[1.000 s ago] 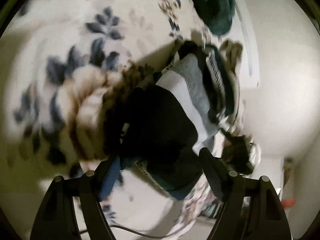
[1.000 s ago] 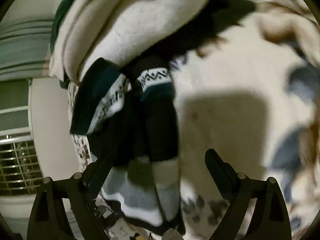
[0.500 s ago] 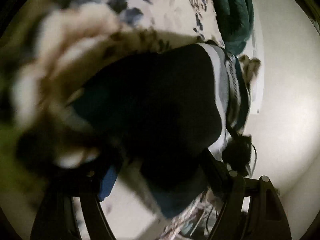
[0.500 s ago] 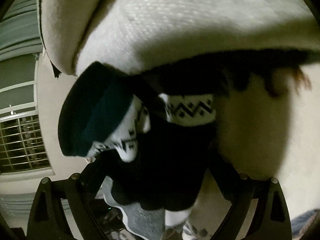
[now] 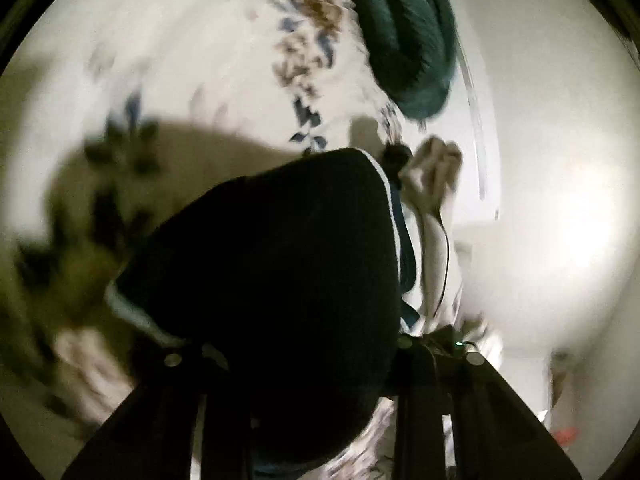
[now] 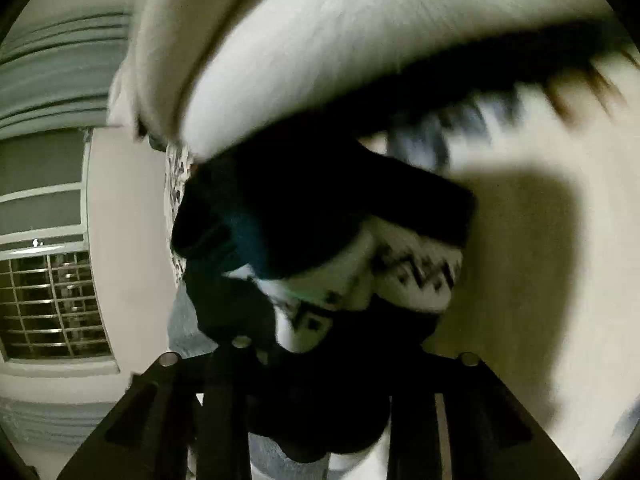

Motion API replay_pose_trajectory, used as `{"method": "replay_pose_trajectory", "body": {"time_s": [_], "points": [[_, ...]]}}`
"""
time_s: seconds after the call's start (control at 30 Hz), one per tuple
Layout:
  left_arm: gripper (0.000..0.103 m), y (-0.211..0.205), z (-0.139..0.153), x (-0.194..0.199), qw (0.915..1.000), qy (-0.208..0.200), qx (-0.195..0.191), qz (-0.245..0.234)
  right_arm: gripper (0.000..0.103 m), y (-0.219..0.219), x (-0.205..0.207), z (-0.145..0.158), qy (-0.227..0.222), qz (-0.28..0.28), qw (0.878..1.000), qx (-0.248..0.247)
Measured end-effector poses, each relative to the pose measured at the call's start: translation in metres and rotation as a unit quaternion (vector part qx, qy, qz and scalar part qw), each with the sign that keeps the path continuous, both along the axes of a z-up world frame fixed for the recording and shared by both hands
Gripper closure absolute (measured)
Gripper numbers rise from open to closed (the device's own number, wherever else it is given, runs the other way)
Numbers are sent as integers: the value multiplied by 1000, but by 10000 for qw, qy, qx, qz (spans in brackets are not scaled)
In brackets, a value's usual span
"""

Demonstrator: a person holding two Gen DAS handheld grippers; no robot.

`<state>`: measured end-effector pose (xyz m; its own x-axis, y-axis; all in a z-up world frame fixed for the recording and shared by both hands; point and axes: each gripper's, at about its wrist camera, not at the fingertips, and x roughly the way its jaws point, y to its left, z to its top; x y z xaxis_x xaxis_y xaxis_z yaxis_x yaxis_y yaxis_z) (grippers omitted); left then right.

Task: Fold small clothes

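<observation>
Between the fingers of our left gripper (image 5: 296, 364) we are holding a bunched dark sock (image 5: 280, 280), which is filling the lower middle of the left wrist view. The black fabric is swelling out between the two fingers, so the claw is closed on it, not spread wide. A thin white stripe and a teal band are running along the sock's right edge. To the left and above, the floral bedspread (image 5: 180, 60) is lying under the sock, cream with blurred blue and brown leaves, and the sock is throwing a broad shadow across it. Further right, at the top, a dark green rolled cloth (image 5: 404, 28) is resting at the bedspread's edge, well apart from the sock. Just right of the sock we are seeing a pale crumpled bit of cloth (image 5: 434, 172), and beyond it a plain white wall (image 5: 560, 200).

Moving to the right wrist view, a barred window (image 6: 52, 304) is showing at the far left. Our right gripper (image 6: 324, 364) is gripping the same kind of fabric: a patterned sock cuff (image 6: 416, 276), white with a black zigzag, topped by a dark teal band, is bulging just beyond the closed fingers. Above it a thick white blanket fold (image 6: 340, 48) is overhanging. At the right, the cuff's shadow is falling on the cream surface.
</observation>
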<state>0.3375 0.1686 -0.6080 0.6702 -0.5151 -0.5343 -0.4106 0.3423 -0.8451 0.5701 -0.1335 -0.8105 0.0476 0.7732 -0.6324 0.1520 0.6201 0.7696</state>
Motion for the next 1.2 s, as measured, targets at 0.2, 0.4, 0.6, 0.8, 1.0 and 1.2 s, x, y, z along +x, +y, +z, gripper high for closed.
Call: {"method": "replay_pose_trajectory", "body": {"time_s": [0.2,0.4,0.6,0.8,1.0,1.2], "points": [[72,50,2,-25,9882,274,342,-1468,78,-10,-167,38,444,-826,9955,-156],[42,66,-33,-44,9753,821,572,-1968,63,13,-294,29,1069,-1067,9866,-623],[42,54,11,-61,9759,607,1335,-1616,36,-8,-300,49,997,-845,9829,-1296],[31,46,28,-116,9369,1235,2941,-1429,33,-23,-268,119,284,79,9679,-2495],[31,37,-49,-149,9046,2032,3323,-1731,32,44,-189,143,-432,734,9565,-2790],[14,35,-64,-145,9054,1946,3386,-1662,83,104,-131,100,-232,1325,9522,-2744]]}}
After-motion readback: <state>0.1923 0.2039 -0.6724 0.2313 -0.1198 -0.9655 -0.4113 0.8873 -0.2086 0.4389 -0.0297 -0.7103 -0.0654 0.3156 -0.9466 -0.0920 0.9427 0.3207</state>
